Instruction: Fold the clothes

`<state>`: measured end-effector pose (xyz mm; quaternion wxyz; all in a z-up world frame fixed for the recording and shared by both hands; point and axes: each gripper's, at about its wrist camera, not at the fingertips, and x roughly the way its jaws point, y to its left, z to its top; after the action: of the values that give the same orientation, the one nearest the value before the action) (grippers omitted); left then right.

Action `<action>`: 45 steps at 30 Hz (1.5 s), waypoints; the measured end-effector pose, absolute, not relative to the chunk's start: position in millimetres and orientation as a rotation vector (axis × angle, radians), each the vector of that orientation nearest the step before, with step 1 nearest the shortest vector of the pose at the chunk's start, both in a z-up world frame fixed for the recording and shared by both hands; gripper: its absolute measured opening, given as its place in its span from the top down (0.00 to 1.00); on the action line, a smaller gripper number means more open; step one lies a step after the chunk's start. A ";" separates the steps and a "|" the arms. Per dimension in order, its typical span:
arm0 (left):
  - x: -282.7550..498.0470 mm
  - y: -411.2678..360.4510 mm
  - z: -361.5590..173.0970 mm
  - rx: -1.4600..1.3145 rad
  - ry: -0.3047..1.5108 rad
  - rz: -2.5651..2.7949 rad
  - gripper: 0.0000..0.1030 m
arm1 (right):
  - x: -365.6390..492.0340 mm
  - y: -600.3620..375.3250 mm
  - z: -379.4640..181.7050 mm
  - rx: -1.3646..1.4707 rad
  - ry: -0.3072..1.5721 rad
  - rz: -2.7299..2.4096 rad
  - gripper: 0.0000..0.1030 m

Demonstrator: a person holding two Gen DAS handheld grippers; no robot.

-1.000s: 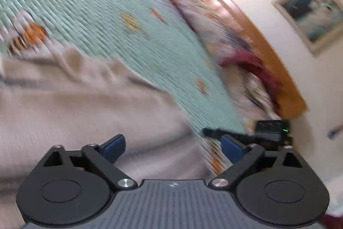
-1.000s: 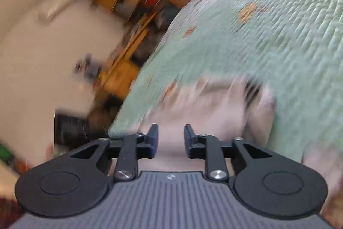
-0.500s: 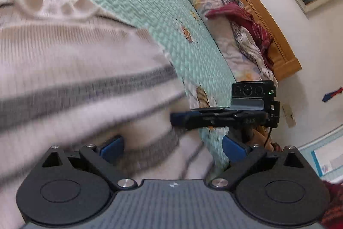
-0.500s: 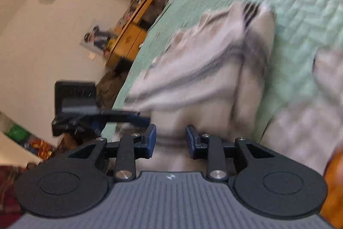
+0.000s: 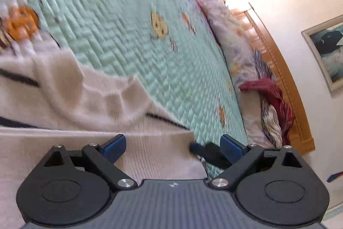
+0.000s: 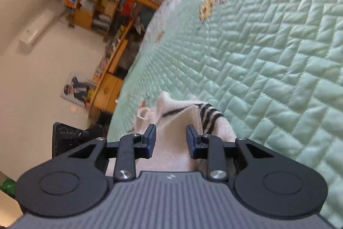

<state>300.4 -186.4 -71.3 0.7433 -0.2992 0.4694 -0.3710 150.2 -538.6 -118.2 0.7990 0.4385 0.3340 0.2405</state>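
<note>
On the mint quilted bed (image 6: 268,61), my cream black-striped knit sweater (image 5: 90,104) now lies lower and flatter than a moment ago — the fold looks laid down. Left tool (image 5: 172,145) gapes wide, gripping nothing; right tool (image 6: 170,138) stands partly apart over soft ribbed fabric — unclamped.

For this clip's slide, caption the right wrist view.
Right gripper, jaws parted, above a striped white sweater on a green quilt.

Left gripper (image 5: 173,146) black linkages, blue pads, silver screws, ribbed grey body; right gripper (image 6: 170,138) alike
</note>
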 end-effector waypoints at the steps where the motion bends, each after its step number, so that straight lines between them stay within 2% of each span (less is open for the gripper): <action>1: 293.0 -175.1 -62.3 -0.663 1.003 -0.826 0.08 | 140.3 -536.5 -113.4 0.945 0.695 0.529 0.62; 5: 242.6 -119.5 -38.4 -0.648 0.932 -0.841 0.02 | 98.0 -502.9 -87.6 0.861 0.684 0.693 0.50; 10: 182.6 -88.7 -43.4 -0.413 1.043 -0.887 0.02 | 65.8 -410.3 -57.7 0.578 0.848 0.998 0.50; 15: 173.3 -67.7 -65.0 -0.434 1.070 -0.909 0.03 | 79.4 -343.4 -69.9 0.441 0.997 1.129 0.51; 20: 212.4 -52.4 -73.5 -0.525 1.019 -0.887 0.05 | 133.4 -345.5 -90.8 0.465 1.069 1.065 0.86; 22: 231.7 -46.7 -78.6 -0.550 1.007 -0.875 0.08 | 153.7 -353.8 -91.7 0.497 1.060 1.032 0.89; 26: 267.7 -39.5 -86.4 -0.601 0.980 -0.847 0.11 | 194.8 -361.3 -101.9 0.533 1.050 0.933 0.89; 30: 293.9 -24.4 -88.4 -0.691 0.952 -0.789 0.11 | 222.2 -375.8 -109.6 0.654 1.005 0.838 0.90; 36: 293.5 2.5 -80.4 -0.763 0.887 -0.617 0.09 | 225.1 -411.9 -107.8 0.820 0.872 0.510 0.84; 38: 282.8 9.5 -71.0 -0.773 0.856 -0.589 0.08 | 210.3 -421.3 -96.6 0.812 0.819 0.422 0.69; 40: 266.8 5.9 -57.1 -0.756 0.830 -0.624 0.05 | 190.6 -425.2 -83.6 0.821 0.764 0.413 0.63; 43: 238.6 -19.4 -42.5 -0.713 0.847 -0.756 0.03 | 150.2 -420.5 -62.8 0.813 0.738 0.527 0.60; 45: 217.9 -48.5 -37.2 -0.645 0.893 -0.843 0.01 | 121.8 -408.5 -55.3 0.772 0.771 0.625 0.54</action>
<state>217.9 -48.5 -37.2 0.7690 -0.2973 0.4114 -0.3887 121.8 -408.5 -55.3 0.8088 0.3611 0.3606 0.2922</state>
